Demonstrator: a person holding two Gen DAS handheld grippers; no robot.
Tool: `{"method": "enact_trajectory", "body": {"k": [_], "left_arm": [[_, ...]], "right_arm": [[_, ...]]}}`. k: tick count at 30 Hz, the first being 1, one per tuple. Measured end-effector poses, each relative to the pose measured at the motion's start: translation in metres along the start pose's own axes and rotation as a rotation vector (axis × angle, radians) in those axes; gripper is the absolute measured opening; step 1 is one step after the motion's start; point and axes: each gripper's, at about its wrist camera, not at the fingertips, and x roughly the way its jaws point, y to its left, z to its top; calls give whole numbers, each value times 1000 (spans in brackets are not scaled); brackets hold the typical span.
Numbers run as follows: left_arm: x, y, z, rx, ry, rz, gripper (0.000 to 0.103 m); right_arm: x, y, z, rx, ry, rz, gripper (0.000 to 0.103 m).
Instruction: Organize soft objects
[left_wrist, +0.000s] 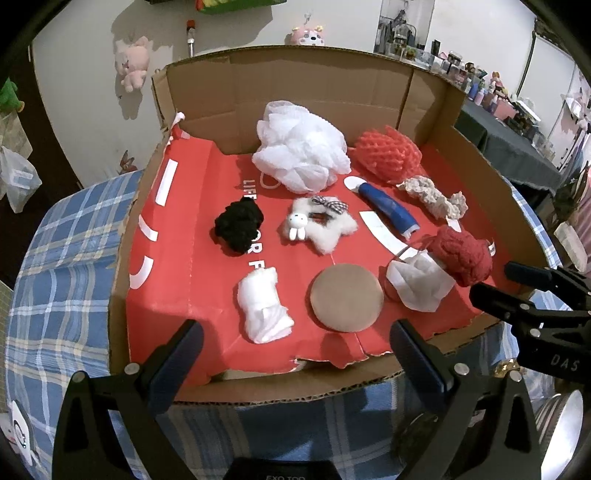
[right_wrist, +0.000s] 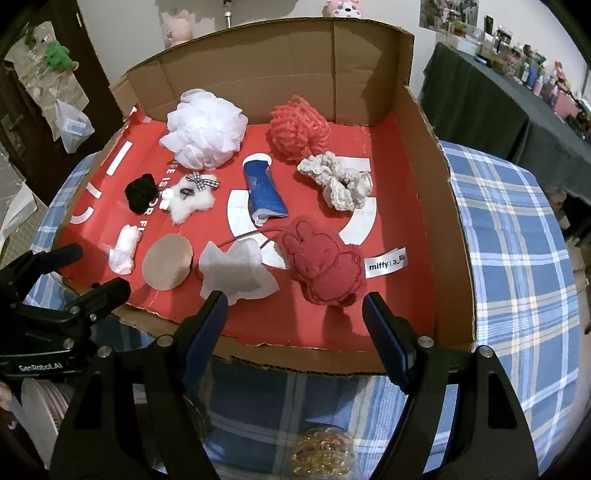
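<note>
Right wrist view, left to right: left gripper (right_wrist: 92, 273) with jaws spread and empty, white cotton wad (right_wrist: 125, 249), tan round pad (right_wrist: 168, 266), white tissue (right_wrist: 236, 273), red knit rabbit (right_wrist: 325, 271) (all inside the cardboard box (right_wrist: 443, 229)), right gripper (right_wrist: 295, 308) likewise spread, holding nothing.

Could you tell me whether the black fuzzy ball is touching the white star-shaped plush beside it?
Apart. In the left wrist view, a strip of red liner shows between the black fuzzy ball and the white star-shaped plush.
</note>
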Motion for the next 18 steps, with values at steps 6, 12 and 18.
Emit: {"method": "enact_trajectory", "body": {"k": [6,12,18], "left_arm": [[0,-1,0,-2,-4,-1,103],[0,1,1,-11,-6,-5,103],[0,1,1,-12,-6,-5,103]], "right_arm": [[0,0,0,-1,-2,-1,75],[0,0,0,-3,-2,2,75],[-1,0,0,-3,-3,1,75]]}}
